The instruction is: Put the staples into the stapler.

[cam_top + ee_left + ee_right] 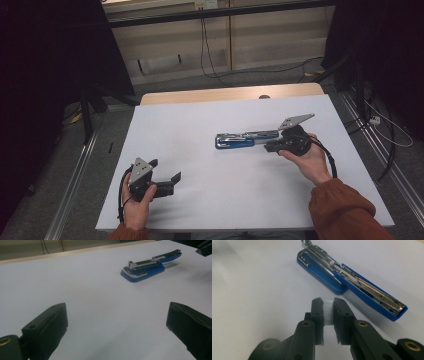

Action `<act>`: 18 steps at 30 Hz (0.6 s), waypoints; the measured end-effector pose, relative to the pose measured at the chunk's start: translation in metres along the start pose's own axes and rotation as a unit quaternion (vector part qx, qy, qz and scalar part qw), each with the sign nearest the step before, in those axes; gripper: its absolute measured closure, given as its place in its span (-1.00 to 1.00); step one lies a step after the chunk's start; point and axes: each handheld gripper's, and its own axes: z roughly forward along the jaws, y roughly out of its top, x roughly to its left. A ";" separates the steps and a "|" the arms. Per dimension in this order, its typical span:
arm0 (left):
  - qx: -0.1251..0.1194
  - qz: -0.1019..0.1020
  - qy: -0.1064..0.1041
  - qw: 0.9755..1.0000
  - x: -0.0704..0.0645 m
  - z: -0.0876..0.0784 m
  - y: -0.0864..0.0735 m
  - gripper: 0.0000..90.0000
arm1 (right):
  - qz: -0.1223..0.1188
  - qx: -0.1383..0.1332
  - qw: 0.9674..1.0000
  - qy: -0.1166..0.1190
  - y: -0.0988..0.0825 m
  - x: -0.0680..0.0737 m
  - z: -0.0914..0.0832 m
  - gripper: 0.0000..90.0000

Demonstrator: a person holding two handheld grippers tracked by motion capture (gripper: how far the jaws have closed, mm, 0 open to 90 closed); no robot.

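Your left gripper rests near the front left of the flat white table, jaws spread wide with nothing between them, pointing across the bare surface toward the middle. It is well apart from the work, so little can go wrong there unless you swing it in without looking; its trailing cable could then drag across the tabletop.

Toward the middle lies the blue stapler with its chrome staple channel, swung fully open and flat, the base nearer the left and the top arm reaching right. It is unrestrained: any sideways nudge will probably slide or spin it on the smooth surface, since nothing braces it.

At the right, your right gripper sits just beside the stapler's right end. In the right gripper view its jaws stand narrow, pinching a small white strip, apparently a stick of staples, pale and hard to make out in detail. The hold looks shallow, at the very tips. Tilt the wrist or ease the pinch and the strip could slip out; squeeze harder and it may snap into pieces. If you bring it to the channel crooked, it will likely jam against the chrome rails or push the stapler away. Consider steadying the blue base with the idle left gripper first.
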 end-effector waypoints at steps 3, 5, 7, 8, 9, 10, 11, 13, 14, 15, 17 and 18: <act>0.001 0.000 0.000 1.000 0.000 0.000 0.000 -0.91 | -0.002 -0.001 1.000 -0.001 0.003 -0.001 0.001 0.76; 0.001 0.000 0.000 1.000 0.000 0.000 0.000 -0.91 | -0.004 -0.004 1.000 -0.001 0.007 -0.001 0.002 0.76; 0.001 -0.001 0.001 1.000 0.000 0.000 0.000 -0.91 | -0.006 -0.006 1.000 -0.001 0.010 0.000 0.003 0.76; 0.001 0.000 0.000 1.000 0.000 0.000 0.000 -0.91 | -0.008 -0.007 1.000 0.000 0.013 0.000 0.005 0.76; 0.001 0.000 0.000 1.000 0.000 0.000 0.000 -0.91 | -0.008 -0.007 1.000 0.000 0.013 0.000 0.005 0.76; 0.000 -0.002 0.000 1.000 0.000 0.000 0.000 -0.91 | -0.009 -0.007 1.000 0.001 0.015 -0.001 0.007 0.76; 0.000 -0.002 0.000 1.000 0.000 0.000 0.000 -0.91 | -0.010 -0.007 1.000 0.002 0.017 -0.001 0.008 0.76; -0.001 -0.004 0.001 1.000 0.000 0.001 0.000 -0.91 | -0.010 -0.008 1.000 0.006 0.019 -0.002 0.012 0.76; 0.000 -0.005 0.000 1.000 0.000 0.001 0.000 -0.91 | -0.005 -0.010 1.000 0.014 0.022 -0.002 0.015 0.76; 0.000 -0.005 0.000 1.000 0.000 0.001 0.000 -0.91 | -0.005 -0.010 1.000 0.014 0.022 -0.002 0.015 0.76; 0.000 -0.001 0.000 1.000 0.000 0.000 0.000 -0.91 | -0.006 -0.011 1.000 0.014 0.026 -0.001 0.017 0.76; 0.002 -0.001 0.000 1.000 0.000 0.000 0.000 -0.91 | -0.009 -0.014 1.000 0.015 0.030 0.000 0.018 0.76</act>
